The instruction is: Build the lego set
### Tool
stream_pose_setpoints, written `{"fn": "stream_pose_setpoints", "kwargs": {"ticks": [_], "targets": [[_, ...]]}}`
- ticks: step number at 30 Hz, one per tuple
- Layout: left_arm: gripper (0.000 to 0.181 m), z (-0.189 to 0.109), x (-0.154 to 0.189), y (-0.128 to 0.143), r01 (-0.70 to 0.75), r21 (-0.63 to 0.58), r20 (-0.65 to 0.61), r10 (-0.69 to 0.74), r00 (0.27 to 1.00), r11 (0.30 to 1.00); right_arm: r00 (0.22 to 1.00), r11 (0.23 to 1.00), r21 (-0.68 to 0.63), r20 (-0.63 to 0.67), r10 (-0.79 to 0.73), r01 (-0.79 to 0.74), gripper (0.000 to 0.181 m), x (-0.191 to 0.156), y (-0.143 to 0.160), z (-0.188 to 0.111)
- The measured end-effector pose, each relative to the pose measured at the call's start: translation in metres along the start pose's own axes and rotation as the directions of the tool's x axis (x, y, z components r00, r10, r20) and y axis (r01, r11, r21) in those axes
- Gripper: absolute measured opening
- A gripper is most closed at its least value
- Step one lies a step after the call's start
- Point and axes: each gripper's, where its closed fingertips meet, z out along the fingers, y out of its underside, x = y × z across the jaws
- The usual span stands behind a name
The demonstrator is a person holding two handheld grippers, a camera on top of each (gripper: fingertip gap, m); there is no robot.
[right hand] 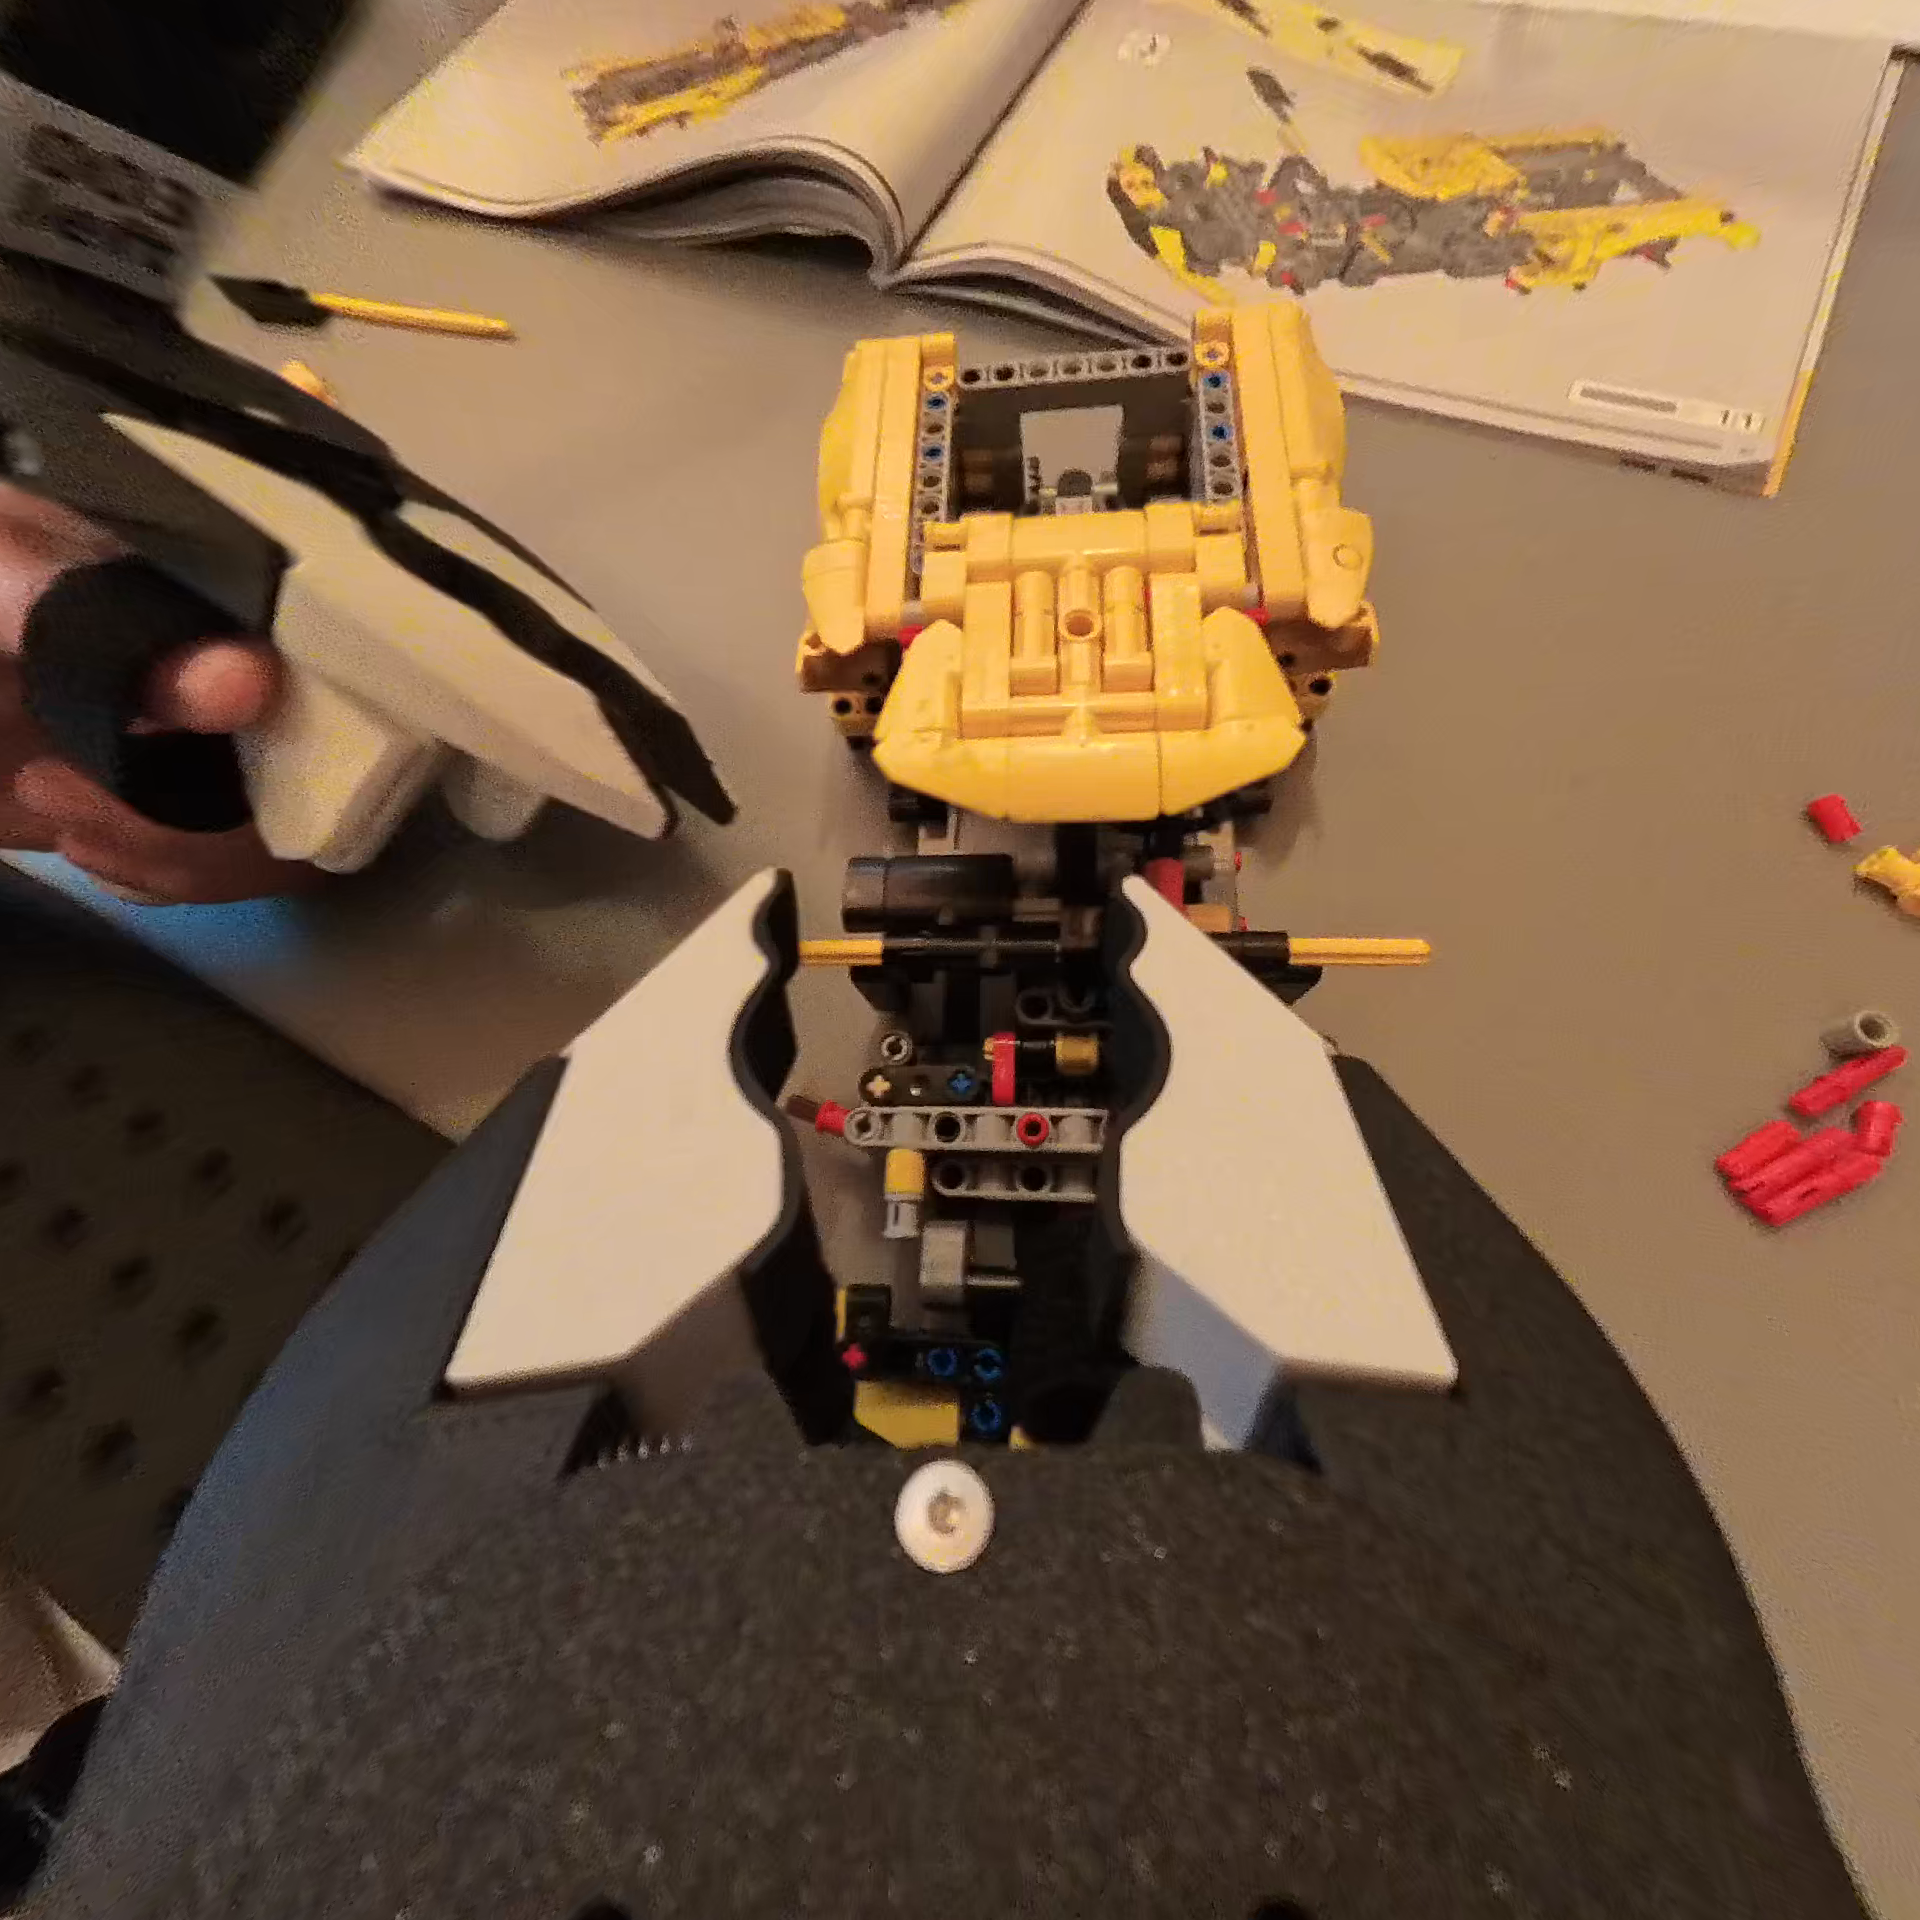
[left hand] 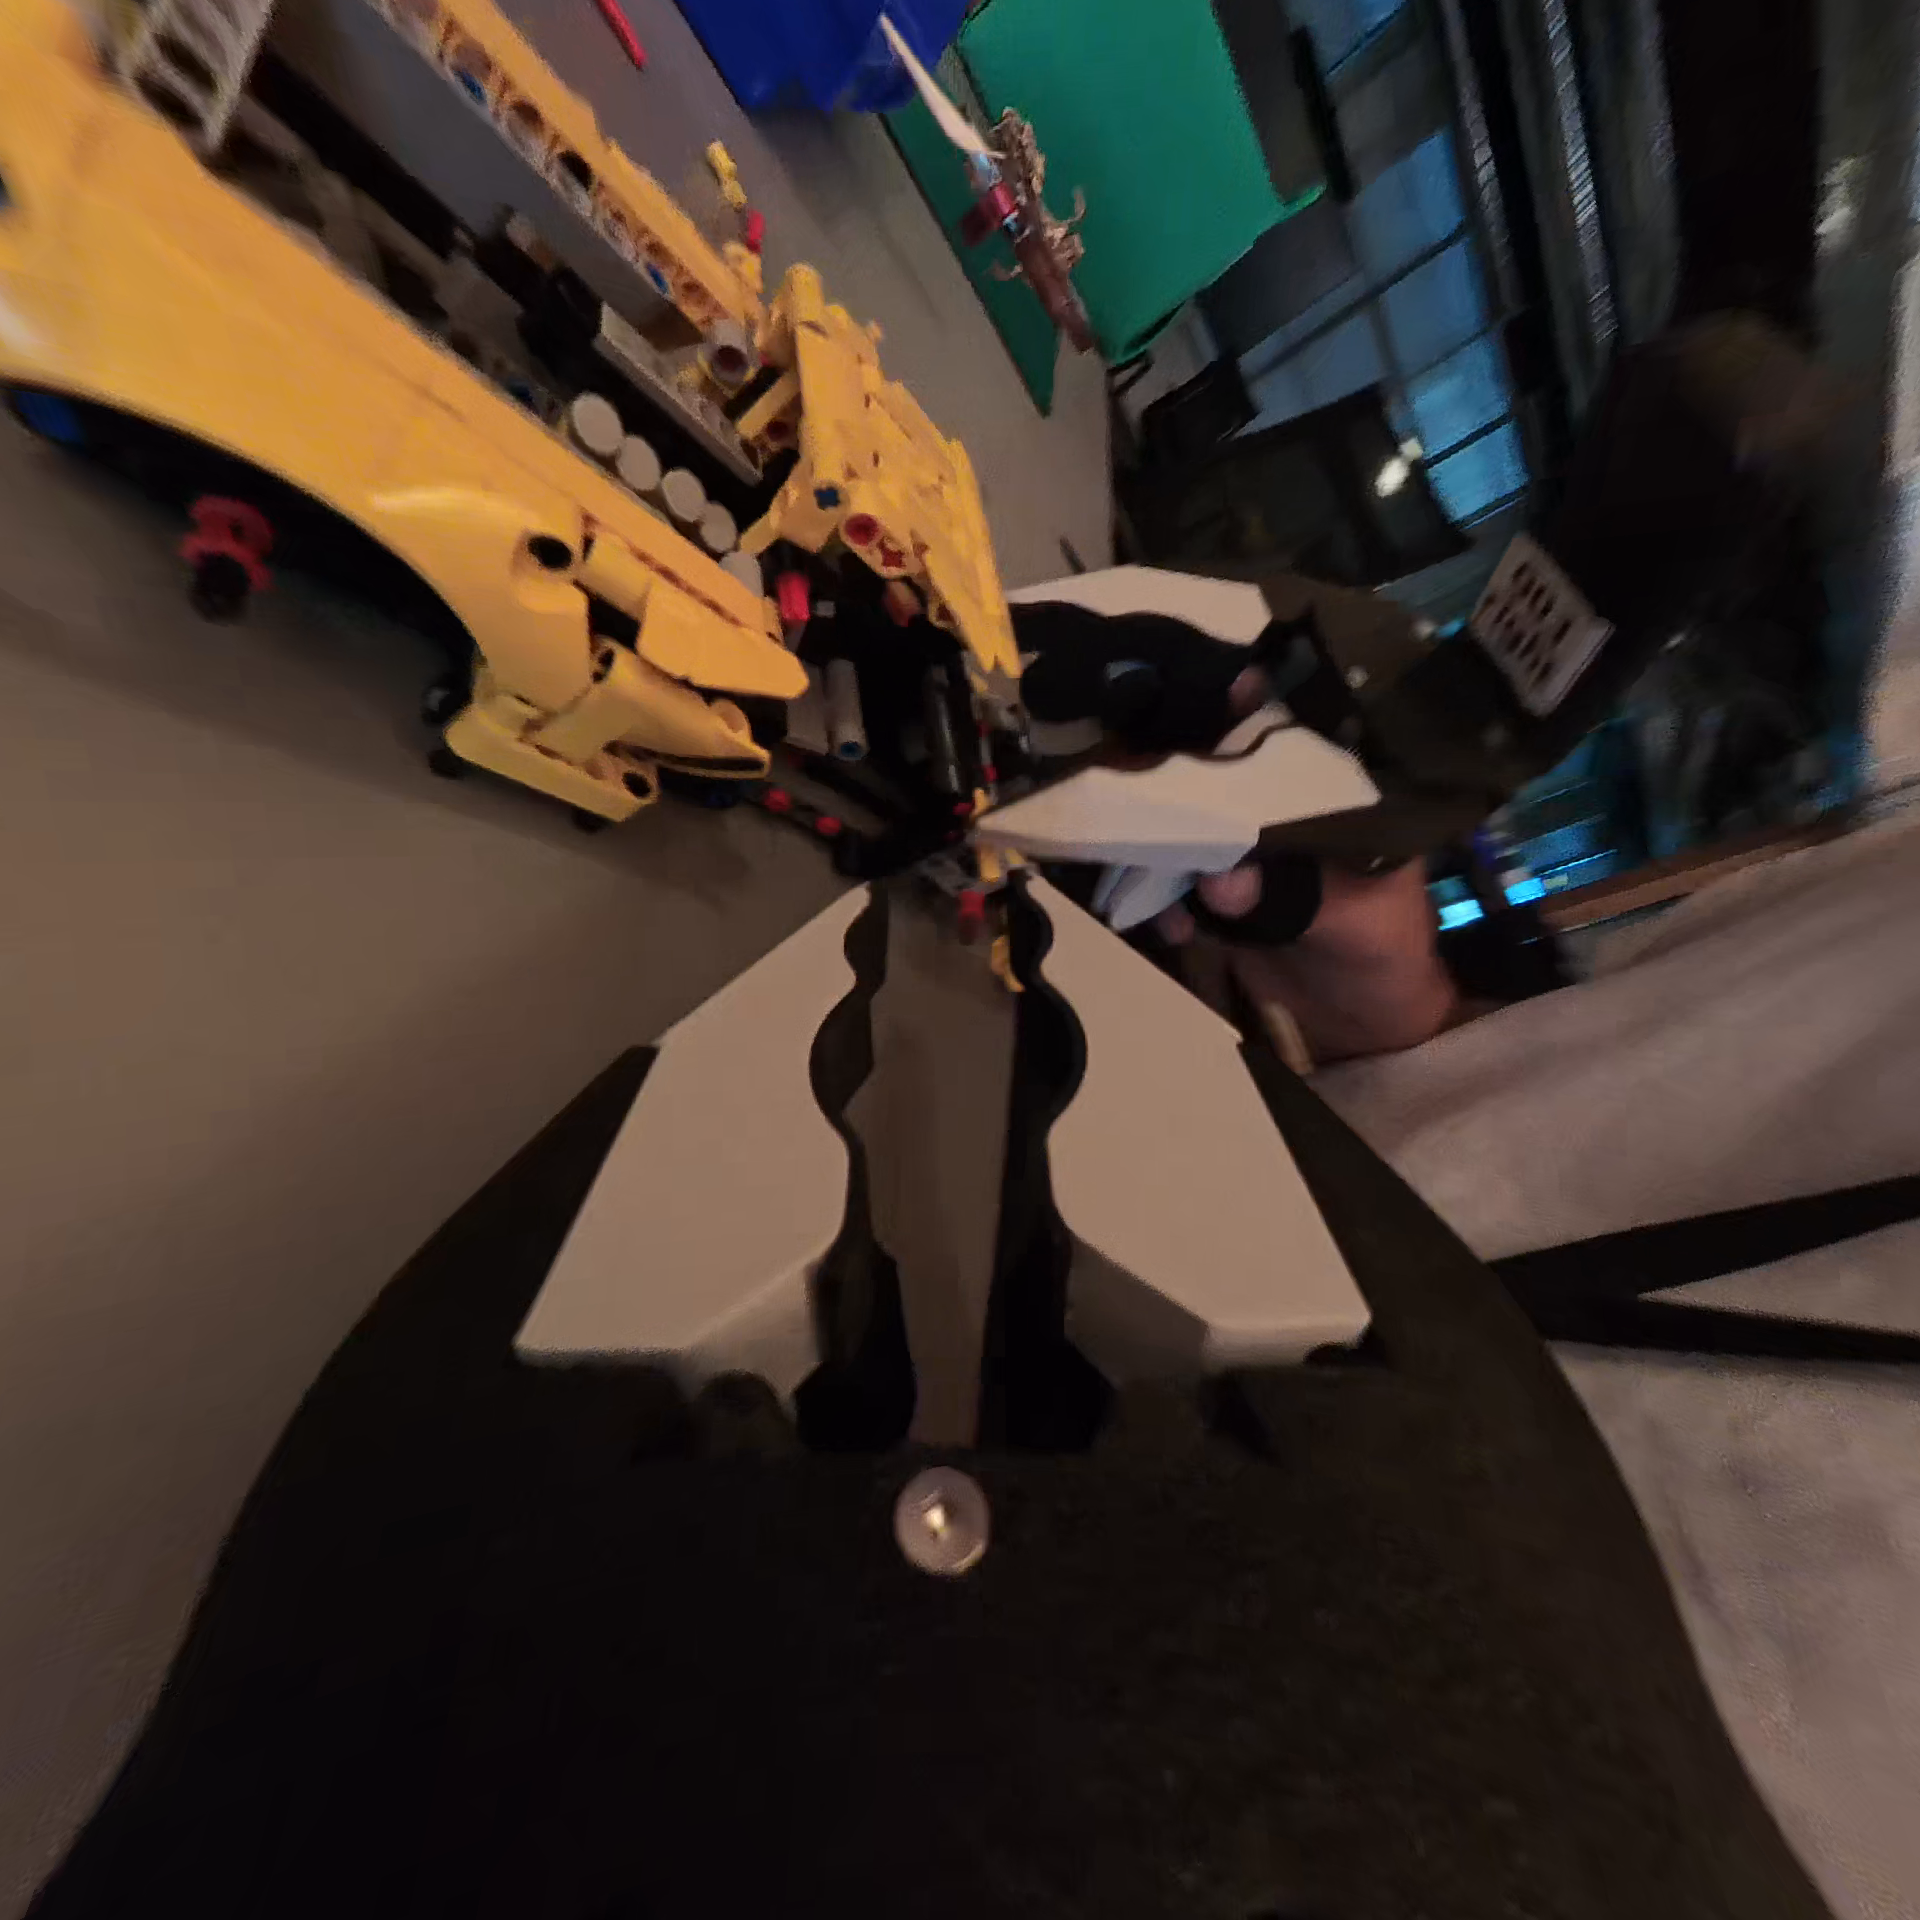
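Right wrist view, near: right gripper point(right hand: 951, 914) spread wide, its fingers point(right hand: 665, 1122) straddling the dark chassis end of the car point(right hand: 1081, 582); whether the pads touch it, can't tell. Between the fingers: grey beams, black, red and blue pins, and a yellow axle point(right hand: 1351, 948) sticking out both sides. Just past the tips sits the car's yellow body w/ an open grey frame at its far end. Car stands on the grey table point(right hand: 1558, 727).

To the left, left gripper point(right hand: 696, 810) held in a hand point(right hand: 125, 707), fingers nearly together, tips just beside the chassis, nothing visibly between them.

Right side of table: a heap of red pins point(right hand: 1808, 1158), a grey connector and one more red piece near it, apart from the car. Left, farther: a yellow rod w/ black end point(right hand: 364, 310). Far edge: open manual point(right hand: 1195, 208), lying flat behind the car.

Left wrist view, tilted & blurry: left gripper point(left hand: 951, 914) w/ a narrow gap btw fingers, tips at the car's end point(left hand: 582, 582); right gripper point(left hand: 1164, 727) beyond, around that same end. Farther back: a green board point(left hand: 1122, 156) and a blue bin point(left hand: 810, 52).
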Motion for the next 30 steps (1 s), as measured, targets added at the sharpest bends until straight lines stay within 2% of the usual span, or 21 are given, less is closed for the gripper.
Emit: {"fn": "stream_pose_setpoints", "kwargs": {"ticks": [3, 5, 10, 14, 27, 30], "targets": [[0.021, -0.006, -0.009, -0.006, -0.174, 0.013, 0.106, 0.172, 0.979, 0.985, 0.999, 0.998, -0.062, -0.042, -0.032, 0.03, 0.049, 0.005, 0.002, 0.001], [0.021, -0.008, -0.008, -0.011, -0.227, 0.036, 0.117, 0.221, 0.968, 0.973, 0.997, 0.996, -0.08, -0.054, -0.045, 0.041, 0.05, 0.005, 0.003, 0.002], [0.019, -0.012, -0.005, -0.014, -0.191, 0.071, 0.077, 0.185, 0.98, 0.979, 0.989, 0.99, -0.115, -0.113, -0.098, 0.085, 0.051, 0.006, 0.005, 0.003], [0.018, -0.016, -0.004, -0.014, -0.171, 0.085, 0.064, 0.166, 0.984, 0.982, 0.992, 0.991, -0.108, -0.096, -0.084, 0.074, 0.051, 0.007, 0.005, 0.003], [0.016, -0.013, -0.001, -0.01, -0.23, 0.054, 0.087, 0.224, 0.971, 0.972, 0.992, 0.99, -0.109, -0.078, -0.096, 0.087, 0.048, 0.007, 0.006, 0.001], [0.018, -0.017, 0.001, -0.021, -0.279, 0.061, 0.097, 0.273, 0.957, 0.958, 0.993, 0.989, -0.116, -0.056, -0.1, 0.093, 0.048, 0.007, 0.007, 0.001]]}}
